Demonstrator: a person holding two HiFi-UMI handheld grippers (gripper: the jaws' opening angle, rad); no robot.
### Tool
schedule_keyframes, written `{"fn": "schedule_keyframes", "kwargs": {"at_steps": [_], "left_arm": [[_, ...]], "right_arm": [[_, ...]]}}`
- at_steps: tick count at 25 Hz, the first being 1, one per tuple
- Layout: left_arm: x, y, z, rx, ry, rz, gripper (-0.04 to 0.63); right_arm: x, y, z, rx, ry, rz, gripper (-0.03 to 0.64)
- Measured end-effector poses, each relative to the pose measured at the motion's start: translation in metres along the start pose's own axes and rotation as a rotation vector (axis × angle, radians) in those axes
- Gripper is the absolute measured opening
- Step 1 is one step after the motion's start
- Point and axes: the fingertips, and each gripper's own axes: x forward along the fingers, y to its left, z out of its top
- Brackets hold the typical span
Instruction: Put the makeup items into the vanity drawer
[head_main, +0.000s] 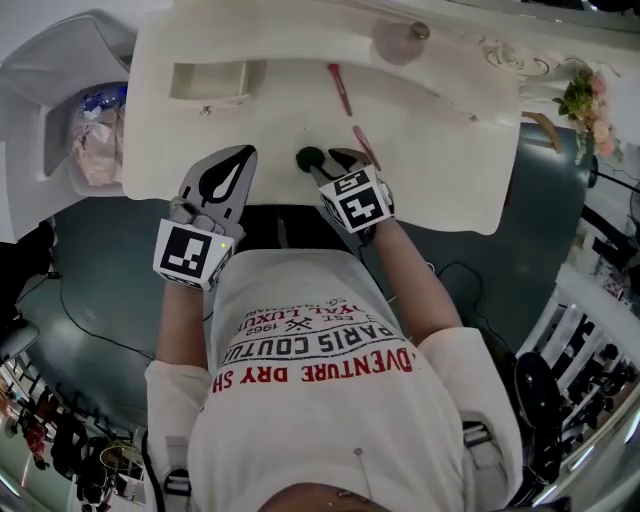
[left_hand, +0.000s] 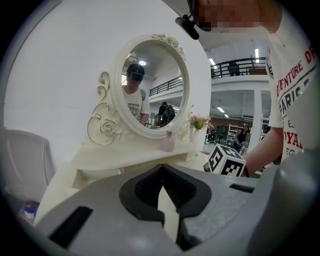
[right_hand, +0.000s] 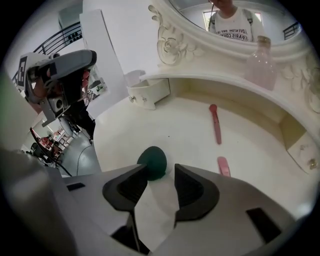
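the right gripper (right_hand: 161, 171) is held wide open with nothing gripped; the green sponge (right_hand: 153, 161) is seen on the vanity top (right_hand: 190, 135) just beyond its tips, nearer the left jaw. the left gripper (left_hand: 161, 175) is closed and empty. if the jaws are closed off-centre, the egg-shaped, presumably soft sponge may be squeezed out and rolled across the smooth, glossy top. in the head view, the open drawer (head_main: 208, 97) is found at 10 o'clock from the sponge.
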Motion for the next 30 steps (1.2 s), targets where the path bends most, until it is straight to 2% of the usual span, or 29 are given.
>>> {"fn": "schedule_keyframes", "kwargs": {"at_steps": [8,12,14,19,24,30], "left_arm": [[0.002,0.011,-0.011,-0.012,0.031,-0.023,0.006],[0.003,0.014,-0.009,-0.009,0.036,-0.041,0.006],[0.003,0.014,-0.004,-0.005,0.029,-0.051,0.006],[0.001,0.016,0.008,0.019,0.017,-0.081,0.006],[-0.005,0.026,0.016,0.03,0.003,-0.09,0.006],[-0.023,0.042,0.042,0.073,-0.043,-0.097,0.006]], "right_arm": [[0.005,0.0,0.001,-0.005,0.043,-0.051,0.143],[0.009,0.007,0.001,0.006,0.096,-0.042,0.088],[0.012,0.012,0.0,0.02,0.115,-0.018,0.032],[0.007,0.019,0.004,-0.014,0.137,-0.031,0.023],[-0.003,0.022,0.023,-0.01,0.095,-0.048,0.023],[-0.019,0.021,0.075,0.005,0.004,-0.046,0.023]]}}
